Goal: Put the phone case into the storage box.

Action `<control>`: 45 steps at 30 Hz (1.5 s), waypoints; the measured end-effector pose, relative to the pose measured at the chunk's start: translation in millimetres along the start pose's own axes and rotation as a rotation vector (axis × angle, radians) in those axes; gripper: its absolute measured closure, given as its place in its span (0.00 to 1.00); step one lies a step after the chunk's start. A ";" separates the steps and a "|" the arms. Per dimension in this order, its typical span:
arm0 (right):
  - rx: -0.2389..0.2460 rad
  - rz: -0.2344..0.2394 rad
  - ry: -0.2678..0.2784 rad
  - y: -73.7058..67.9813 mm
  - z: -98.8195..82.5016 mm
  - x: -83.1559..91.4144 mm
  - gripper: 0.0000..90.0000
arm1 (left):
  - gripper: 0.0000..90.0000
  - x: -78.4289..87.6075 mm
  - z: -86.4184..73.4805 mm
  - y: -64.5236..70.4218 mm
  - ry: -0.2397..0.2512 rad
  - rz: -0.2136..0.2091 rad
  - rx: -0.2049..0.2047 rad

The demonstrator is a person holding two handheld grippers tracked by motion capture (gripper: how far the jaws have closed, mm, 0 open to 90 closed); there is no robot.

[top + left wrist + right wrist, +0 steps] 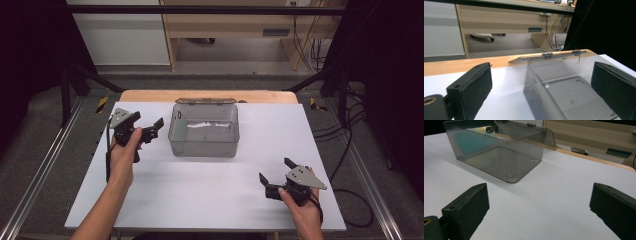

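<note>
A clear smoky-grey plastic box (204,131) stands at the table's middle back, its hinged lid (205,101) folded open behind it. It looks empty. My left gripper (154,128) hovers just left of the box, open, jaws pointing at its left wall. In the left gripper view the box (564,90) lies right in front, between the wide-apart jaws. My right gripper (275,170) rests open near the front right of the table, well short of the box. In the right gripper view the box (499,152) sits far ahead at upper left, nothing between the jaws.
The white tabletop (210,185) has a wooden strip (150,96) along its back edge. Black frame posts and cables (345,145) flank the table. A wooden desk (235,25) stands beyond on the floor.
</note>
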State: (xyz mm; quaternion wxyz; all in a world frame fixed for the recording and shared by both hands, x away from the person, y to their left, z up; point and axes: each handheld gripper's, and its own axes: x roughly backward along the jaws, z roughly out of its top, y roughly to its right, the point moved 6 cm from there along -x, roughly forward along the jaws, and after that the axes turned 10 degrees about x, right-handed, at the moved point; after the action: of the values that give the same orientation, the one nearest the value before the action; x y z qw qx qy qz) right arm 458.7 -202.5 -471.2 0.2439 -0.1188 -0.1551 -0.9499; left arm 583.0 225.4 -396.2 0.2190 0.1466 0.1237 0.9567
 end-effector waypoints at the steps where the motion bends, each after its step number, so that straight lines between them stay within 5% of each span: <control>1: 0.000 0.000 0.000 0.1 -0.1 0.1 0.03 | 0.05 3.0 1.1 -2.4 0.005 0.002 -0.001; 14: -0.001 -0.002 0.004 0.9 0.0 0.2 0.03 | 0.05 52.1 2.4 -30.7 0.063 0.054 -0.029; 27: -0.011 -0.019 0.015 5.1 0.3 1.8 0.04 | 0.03 88.8 -11.1 -28.4 0.084 0.083 -0.114; 34: -0.034 -0.052 0.065 14.9 -0.3 4.6 0.04 | 0.03 95.4 -25.7 -27.6 0.093 0.069 -0.110; 45: -0.034 -0.060 0.113 20.2 -0.8 9.3 0.04 | 0.03 99.0 -58.2 -31.6 0.080 0.034 -0.025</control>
State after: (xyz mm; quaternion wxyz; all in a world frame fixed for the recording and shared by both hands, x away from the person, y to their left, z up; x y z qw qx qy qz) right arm 460.8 -223.6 -464.3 0.2215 -0.0644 -0.1285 -0.9645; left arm 490.4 288.1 -437.2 0.1992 0.1079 0.1180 0.9668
